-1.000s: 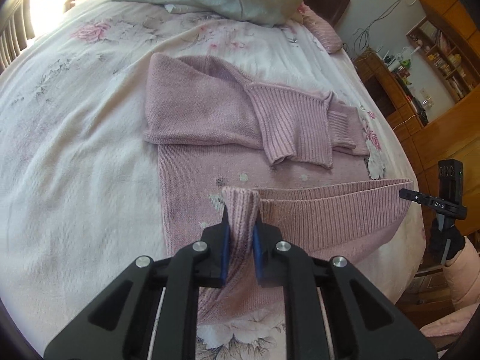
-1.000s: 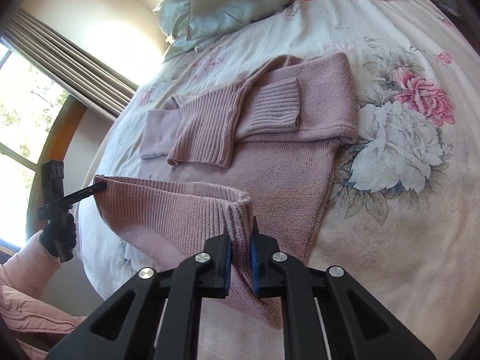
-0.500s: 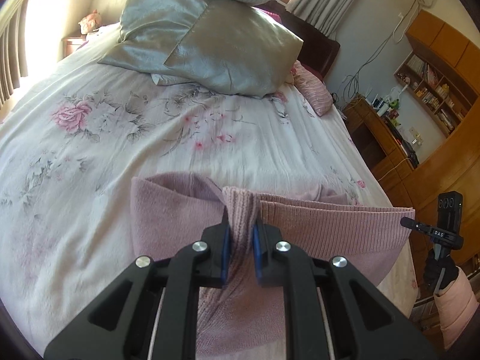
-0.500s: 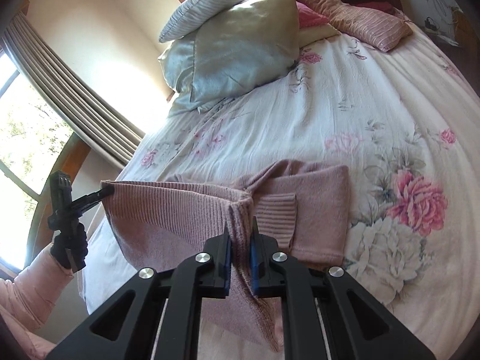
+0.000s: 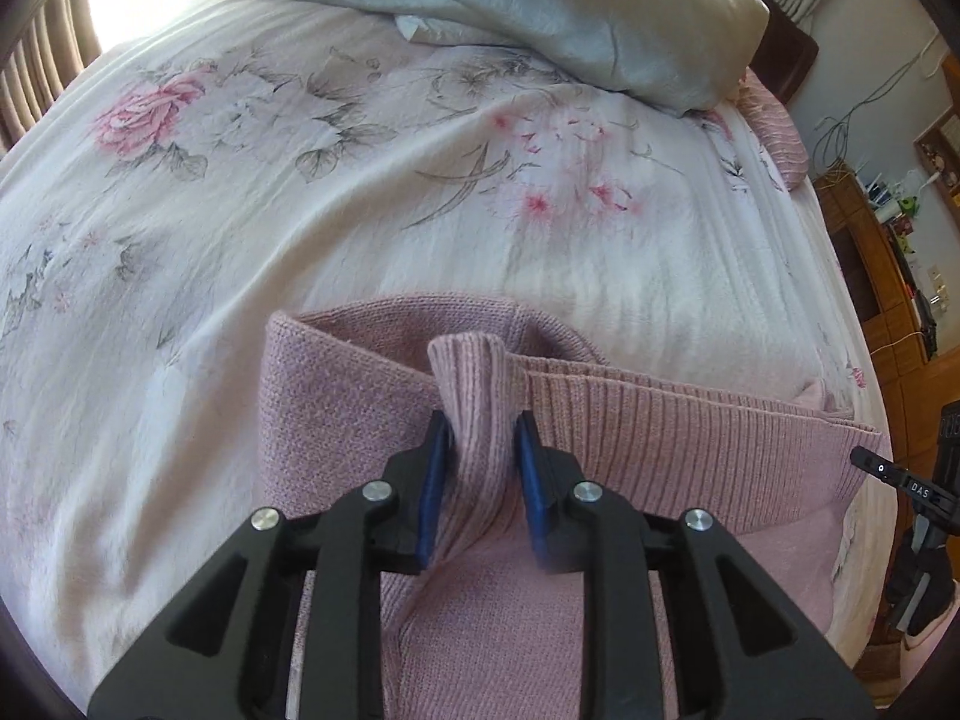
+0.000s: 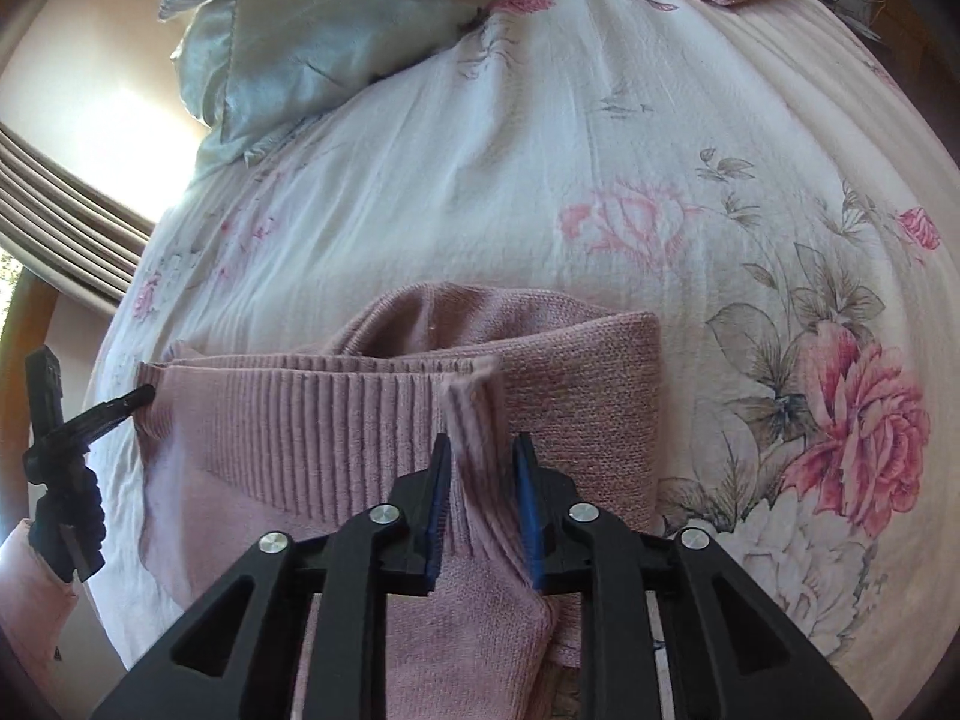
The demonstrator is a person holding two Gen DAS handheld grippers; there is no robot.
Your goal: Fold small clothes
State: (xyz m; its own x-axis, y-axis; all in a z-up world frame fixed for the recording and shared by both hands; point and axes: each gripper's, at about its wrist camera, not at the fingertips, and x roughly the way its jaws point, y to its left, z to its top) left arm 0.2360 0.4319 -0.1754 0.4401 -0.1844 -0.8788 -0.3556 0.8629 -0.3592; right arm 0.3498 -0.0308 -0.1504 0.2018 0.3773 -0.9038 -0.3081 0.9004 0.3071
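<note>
1. we see the pink knit sweater (image 5: pixel 690 462) lying on the bed (image 5: pixel 300 228), near its foot edge, with the ribbed hem brought up over the body so the garment lies doubled.
2. our left gripper (image 5: pixel 477 450) is pinching a bunched corner of the ribbed hem between its blue pads (image 5: pixel 433 480); the jaws stand a little apart with the knit filling the gap.
3. our right gripper (image 6: pixel 480 468) is pinching the other hem corner in the same way, the fabric standing up in a ridge between its blue pads (image 6: pixel 528 504).
4. each gripper shows in the other's view at the far end of the hem: the right one at the right edge of the left wrist view, the left one at the left edge of the right wrist view, held by a gloved hand (image 6: pixel 66 516) with a pink sleeve (image 6: pixel 30 600).
5. around the sweater, the floral bedspread (image 6: pixel 600 120) is bare toward the head of the bed.
6. at the head end lie grey satin pillows (image 5: pixel 570 6) and a pink ribbed cushion (image 5: pixel 774 138), well apart from the sweater.
7. past the bed's right edge stands wooden furniture (image 5: pixel 888 300); past the left edge, curtains (image 6: pixel 66 204) and a window.
8. nothing lies on the spread between the fold and the pillows.
</note>
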